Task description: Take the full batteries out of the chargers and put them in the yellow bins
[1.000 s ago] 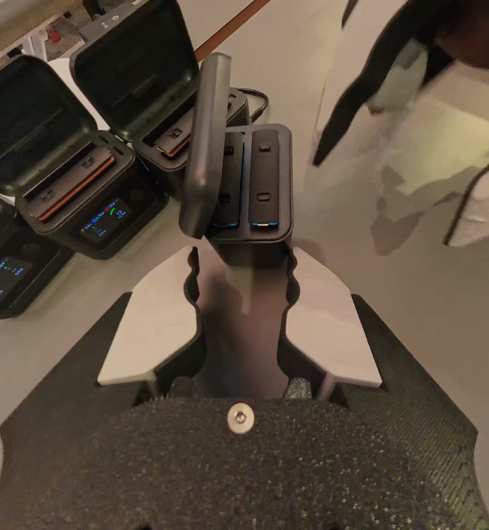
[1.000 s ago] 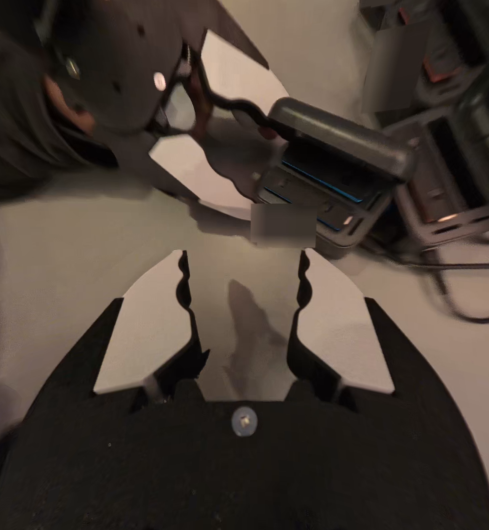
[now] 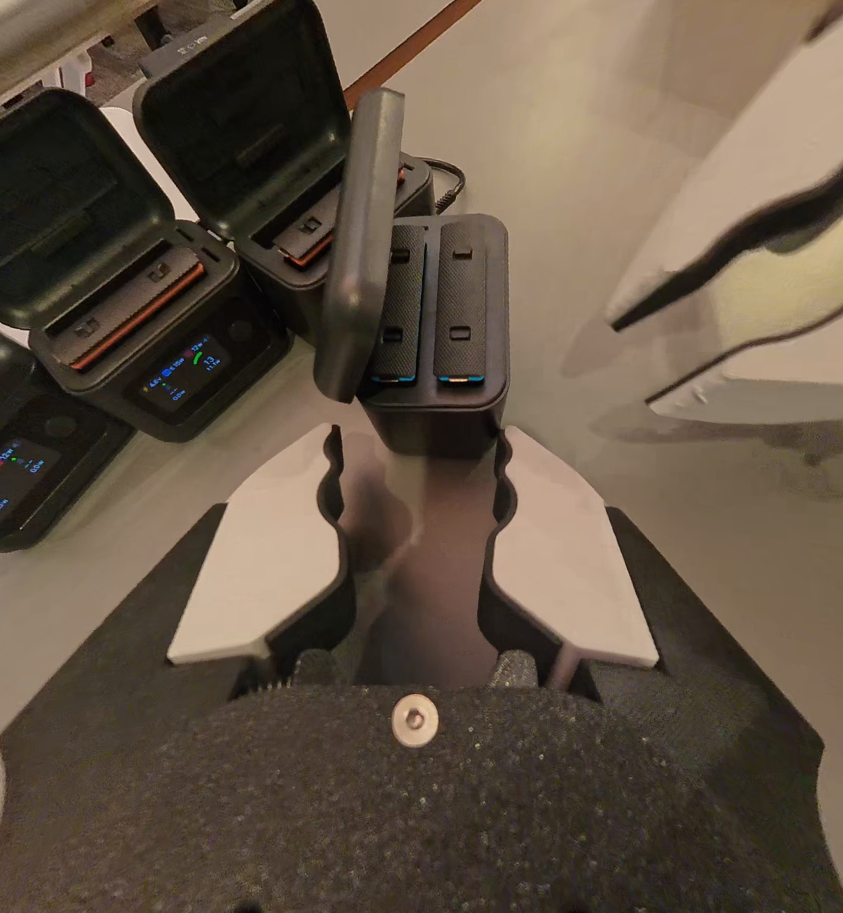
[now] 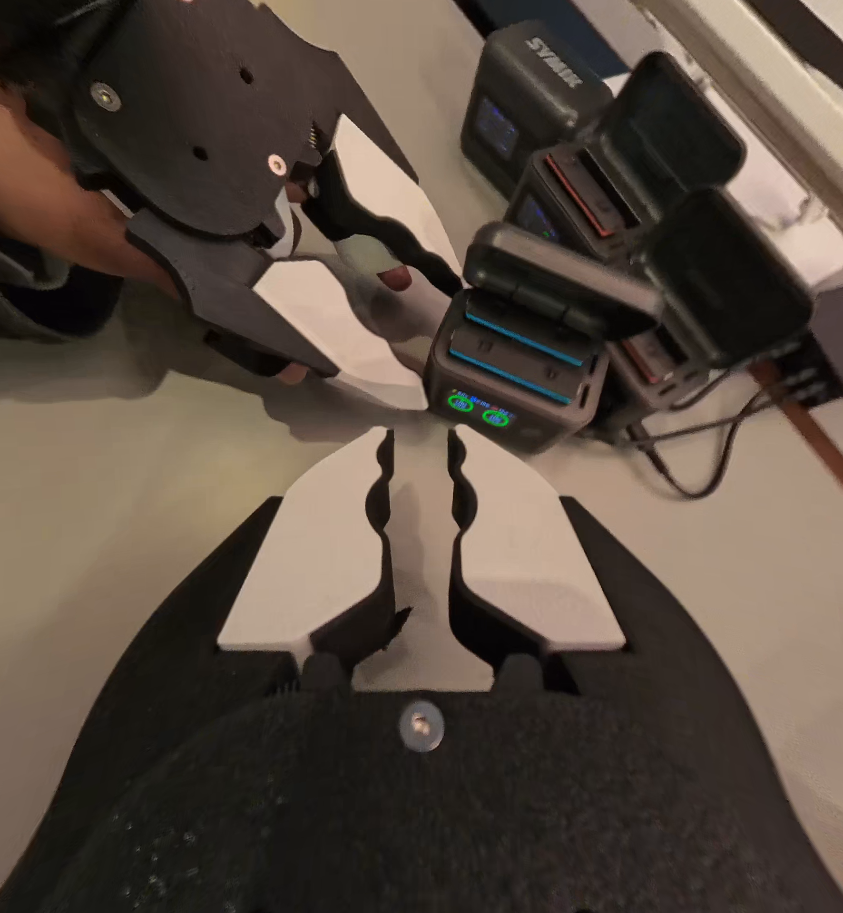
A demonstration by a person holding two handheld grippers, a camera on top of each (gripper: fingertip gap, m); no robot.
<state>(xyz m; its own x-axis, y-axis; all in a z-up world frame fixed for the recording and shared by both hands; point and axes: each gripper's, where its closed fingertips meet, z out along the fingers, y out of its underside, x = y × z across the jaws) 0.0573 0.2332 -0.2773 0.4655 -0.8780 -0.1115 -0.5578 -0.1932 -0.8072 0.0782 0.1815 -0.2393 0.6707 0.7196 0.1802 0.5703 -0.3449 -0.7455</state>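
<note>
Where the left wrist view begins, the left gripper (image 3: 417, 435) is seen with its fingers set wide apart around the near end of a dark charger (image 3: 439, 355); whether the tips touch its walls cannot be told. Nothing is gripped.

Item: charger, lid (image 3: 360, 247) raised and tilted to its left side. Two black batteries (image 3: 459, 301) with blue end strips are seated side by side in its slots. In the right wrist view a lit screen (image 4: 479, 410) with two green rings is shown on its front face.

Item: right gripper (image 4: 418, 435), fingers parted by a narrow gap, empty, held above the pale tabletop (image 4: 113, 494) just short of the charger's screen. From the left wrist view it is seen blurred at the right (image 3: 755, 237).

Item: gloved hand (image 4: 63, 207) of a person, wrapped on the left gripper's handle, seen in the right wrist view.

Item: further chargers, to the left and beyond the first. One open charger (image 3: 162, 346) is noted with an orange-edged battery and a lit screen; a second open charger (image 3: 281, 237) stands behind it, likewise orange-edged; a third (image 3: 19, 484) is cut by the frame edge.

Item: black cables (image 4: 681, 444), trailing on the tabletop beside the chargers.

Yellow bins are not in view.
</note>
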